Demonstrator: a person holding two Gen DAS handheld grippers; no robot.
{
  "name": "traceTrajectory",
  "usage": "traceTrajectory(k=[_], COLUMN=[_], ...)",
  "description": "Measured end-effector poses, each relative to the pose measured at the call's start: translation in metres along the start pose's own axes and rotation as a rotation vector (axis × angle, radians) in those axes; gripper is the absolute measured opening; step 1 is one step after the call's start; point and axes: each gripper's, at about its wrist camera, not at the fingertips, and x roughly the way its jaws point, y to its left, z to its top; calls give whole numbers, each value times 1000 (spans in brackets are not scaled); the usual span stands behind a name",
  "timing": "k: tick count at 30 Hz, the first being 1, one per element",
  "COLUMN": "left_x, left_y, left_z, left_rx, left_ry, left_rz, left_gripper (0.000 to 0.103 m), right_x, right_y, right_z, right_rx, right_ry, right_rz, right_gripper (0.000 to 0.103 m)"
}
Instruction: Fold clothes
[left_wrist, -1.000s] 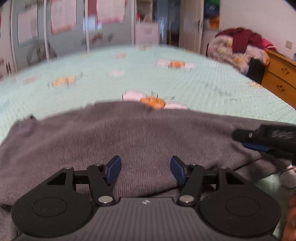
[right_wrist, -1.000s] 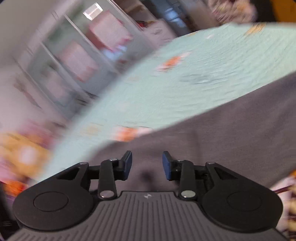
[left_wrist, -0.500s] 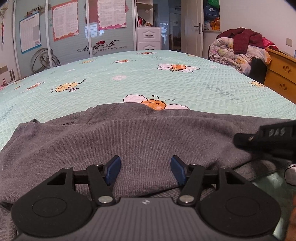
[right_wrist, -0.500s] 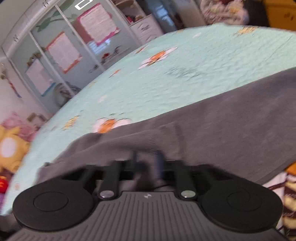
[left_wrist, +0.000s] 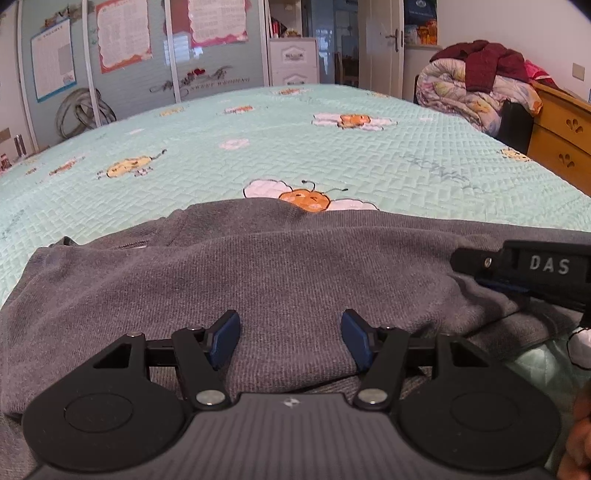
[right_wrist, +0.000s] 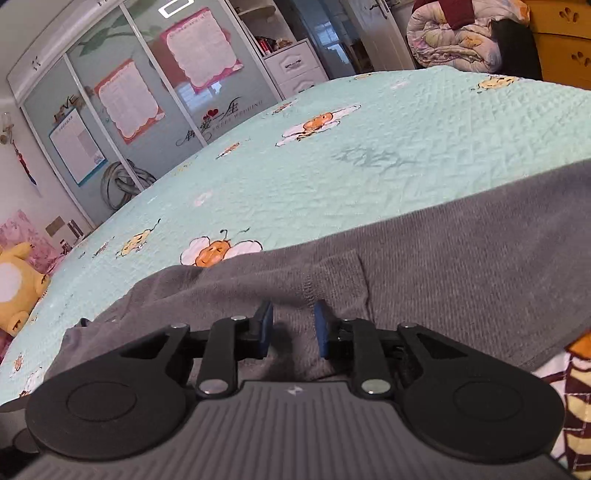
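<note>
The grey knit garment (left_wrist: 280, 273) lies spread across the near part of the bed (left_wrist: 332, 147), over its mint quilted cover, with a bee print peeking out just past its far edge. Your left claw (left_wrist: 290, 338) sits low over the cloth with its blue pads wide apart and nothing between them; the fabric runs under them in a smooth sheet, and a lower layer shows beneath the near edge.

Your right claw (right_wrist: 293, 328) shows you something the left camera does not: a raised fold with a seam (right_wrist: 332, 280) bunches up right ahead of its pads. Those pads stand narrower than the left ones, a gap still visible between them and grey cloth lying in that gap; from this view you cannot tell whether they pinch it.

Only the left view lets you see the right claw from the side, at the frame's right edge, with its tip low on the garment and white "DAS" lettering (left_wrist: 549, 264) on its body.

The right view alone shows a yellow plush toy (right_wrist: 16, 284) off the bed's left side. Both views show the bundled quilt (left_wrist: 476, 92) beside the wooden dresser (left_wrist: 557, 136).
</note>
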Motion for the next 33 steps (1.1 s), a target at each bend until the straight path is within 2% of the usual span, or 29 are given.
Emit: traceTrajectory(k=[2, 5, 7, 9, 10, 12, 16, 19, 20, 22, 24, 26, 27, 28, 29, 32, 33], left_x=[1, 3, 3, 3, 3, 3, 3, 3, 3, 3, 3, 3, 3, 3, 3, 3, 3], left_y=[1, 2, 2, 1, 1, 1, 1, 0, -1, -2, -3, -4, -4, -5, -5, -6, -6], left_z=[4, 8, 9, 9, 9, 9, 10, 10, 10, 10, 10, 10, 10, 10, 10, 11, 11], left_rx=[2, 7, 12, 16, 17, 18, 22, 27, 29, 33, 38, 42, 43, 45, 47, 50, 51], left_ry=[26, 53, 58, 60, 59, 61, 65, 66, 66, 66, 65, 66, 66, 66, 66, 67, 67], left_rz=[-9, -17, -18, -18, -18, -18, -18, -13, -11, -4, 2, 5, 6, 8, 9, 13, 15], left_gripper=[65, 66, 67, 67, 67, 67, 68, 68, 68, 68, 68, 68, 68, 68, 68, 68, 68], right_x=[-3, -6, -8, -4, -2, 2, 5, -1, -5, -7, -4, 6, 10, 13, 15, 2, 2], right_y=[-1, -13, -19, -19, -20, -20, -20, -14, -14, -15, -12, -7, -7, -6, -6, -6, -8], right_z=[1, 4, 6, 5, 4, 4, 3, 3, 4, 6, 5, 2, 1, 0, -1, 3, 3], right_rx=[10, 104, 148, 137, 131, 120, 103, 71, 68, 93, 97, 53, 35, 18, 4, -1, 21], right_ry=[-27, -81, -89, -58, -43, -12, 8, -63, -91, -128, -118, -57, -43, -28, -22, -90, -97], right_rz=[13, 140, 222, 175, 152, 105, 53, 3, 19, 126, 209, 149, 90, 31, -16, -21, 21], right_gripper=[31, 31, 37, 40, 25, 18, 18, 22, 22, 24, 30, 37, 35, 25, 25, 31, 31])
